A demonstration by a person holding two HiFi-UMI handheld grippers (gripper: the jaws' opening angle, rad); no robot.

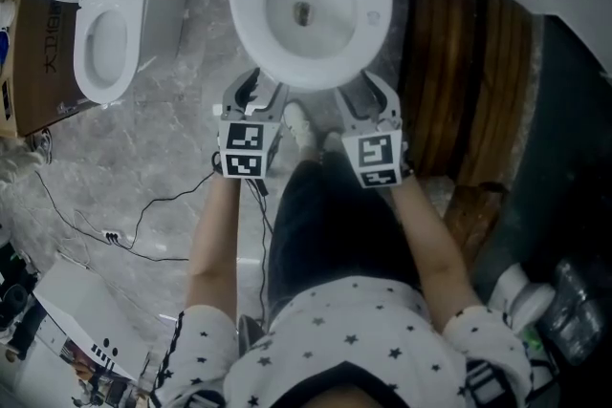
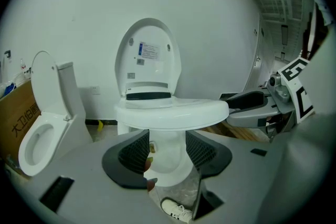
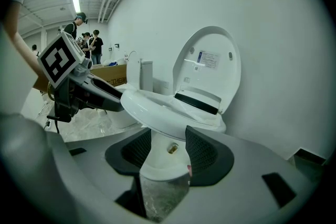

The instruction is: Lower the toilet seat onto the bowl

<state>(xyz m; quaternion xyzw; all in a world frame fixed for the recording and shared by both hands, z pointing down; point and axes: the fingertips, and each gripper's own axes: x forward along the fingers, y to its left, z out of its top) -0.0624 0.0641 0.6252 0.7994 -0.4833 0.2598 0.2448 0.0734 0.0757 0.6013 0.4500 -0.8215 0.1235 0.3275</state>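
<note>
I look down on a white oval plastic toilet seat (image 1: 247, 10) that lies down over the white ceramic bowl (image 1: 308, 12), level from the left gripper view. The white rounded lid (image 2: 148, 55) stands upright behind it against the pale wall.

The left tongs (image 1: 254, 96) hang just in front of the bowl's front rim, on its left side. Their jaws stand apart with nothing gripped. Between the dark ribbed pads (image 2: 135, 150) I see only the bowl's foot further off, and the seat's edge passes above them. The right tongs (image 1: 369, 96) sit at the matching spot on the right side of the rim. They too are spread wide and empty, and the seat's rim runs above their pads (image 3: 202, 150). From the head view both tips reach to the rim's underside, but I cannot tell whether either one touches it.

A white lace-up shoe (image 1: 298, 123) rests on the grey marbled floor (image 1: 172, 139) between the two tongs. Off to the left stands a second white toilet (image 1: 103, 33) with its lid raised, and a brown cardboard box (image 1: 38, 53) is beside it. Thin black cables (image 1: 143, 210) trail over the floor. Dark wooden boards (image 1: 469, 81) run along the right. In the right gripper view, several people (image 3: 89, 42) stand far back in the room.
</note>
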